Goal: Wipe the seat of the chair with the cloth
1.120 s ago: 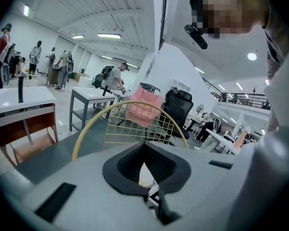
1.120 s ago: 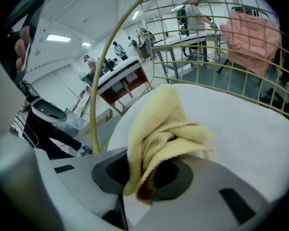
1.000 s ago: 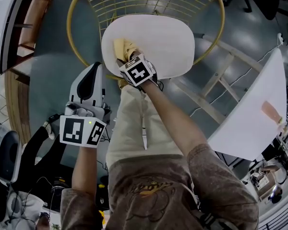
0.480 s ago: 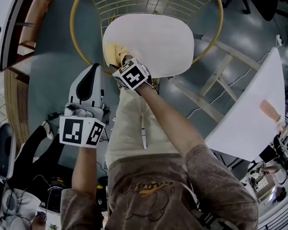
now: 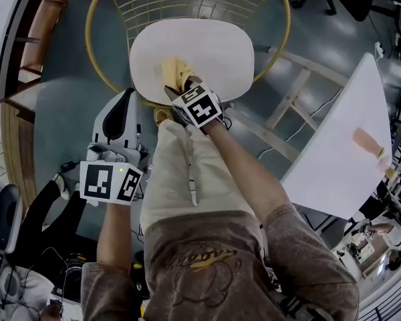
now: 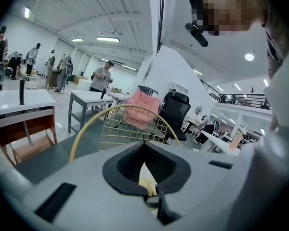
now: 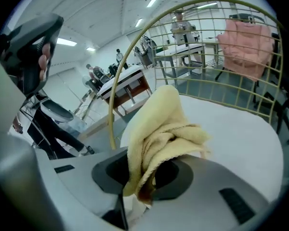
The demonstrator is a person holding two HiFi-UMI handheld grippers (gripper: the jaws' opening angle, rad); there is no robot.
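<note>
Yellow cloth (image 7: 159,129) clamped in right tongs (image 7: 151,172), close-up.

My right arm (image 5: 244,172) stretches up the middle of the frame. The right gripper (image 5: 176,87) sits at upper centre, its jaws clamped on the cloth (image 5: 176,69). My left arm (image 5: 113,236) rises at lower left. The left gripper (image 5: 125,97) points up-frame, its jaws pressed together with nothing between them.

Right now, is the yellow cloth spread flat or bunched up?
Bunched: the yellow terry cloth sits crumpled in a lump, pinched by the right tongs over the white chair seat.
</note>
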